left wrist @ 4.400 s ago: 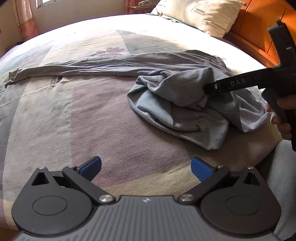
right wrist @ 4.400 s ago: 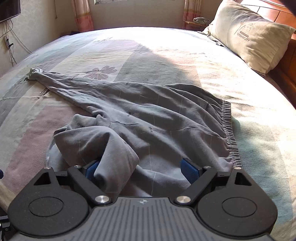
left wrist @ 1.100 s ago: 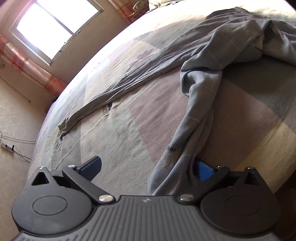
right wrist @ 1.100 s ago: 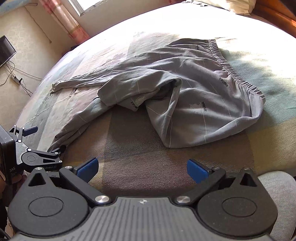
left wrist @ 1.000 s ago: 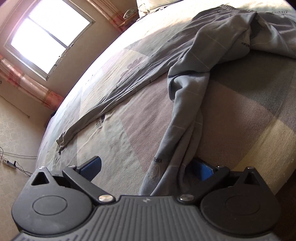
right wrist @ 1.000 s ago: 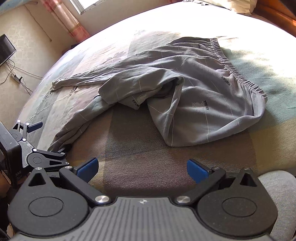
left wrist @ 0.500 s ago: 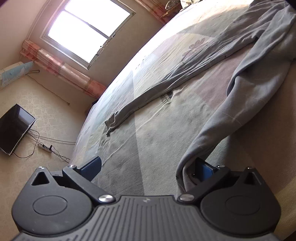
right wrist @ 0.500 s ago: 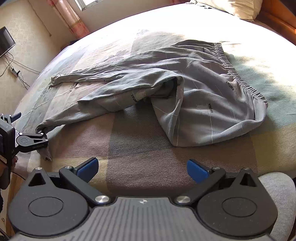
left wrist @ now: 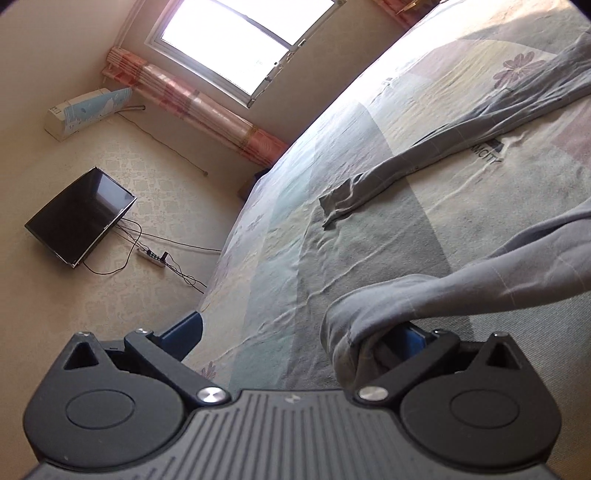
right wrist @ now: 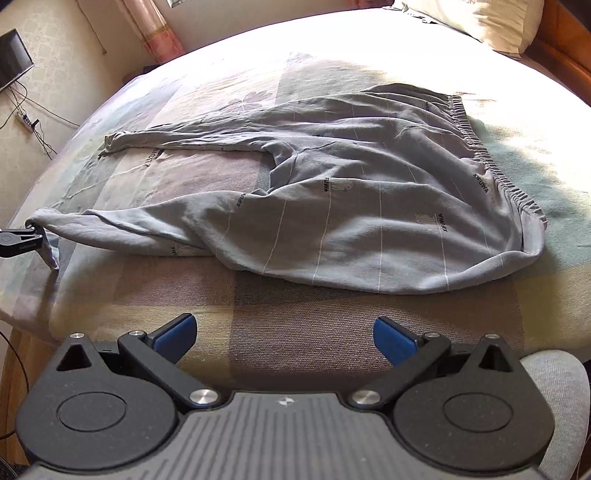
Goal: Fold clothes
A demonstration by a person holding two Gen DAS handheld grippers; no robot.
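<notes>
Our left gripper (left wrist: 303, 332), spread wide, has the trousers (right wrist: 369, 206) cuff draped on one finger (perhaps merely hooked); limp cloth, so we'd pinch hems. Right gripper (right wrist: 282, 338) gapes empty.

L gripper (left wrist: 303, 332) jaws wide apart; trouser leg cuff (left wrist: 354, 325) draped over R finger; bed (left wrist: 280, 236) beneath.

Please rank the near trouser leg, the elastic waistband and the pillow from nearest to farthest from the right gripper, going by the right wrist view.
From the right gripper:
1. Near trouser leg, ahead and left, stretched toward the bed's left edge.
2. Elastic waistband, farther back on the right.
3. Pillow, at the far right corner by the headboard.
</notes>
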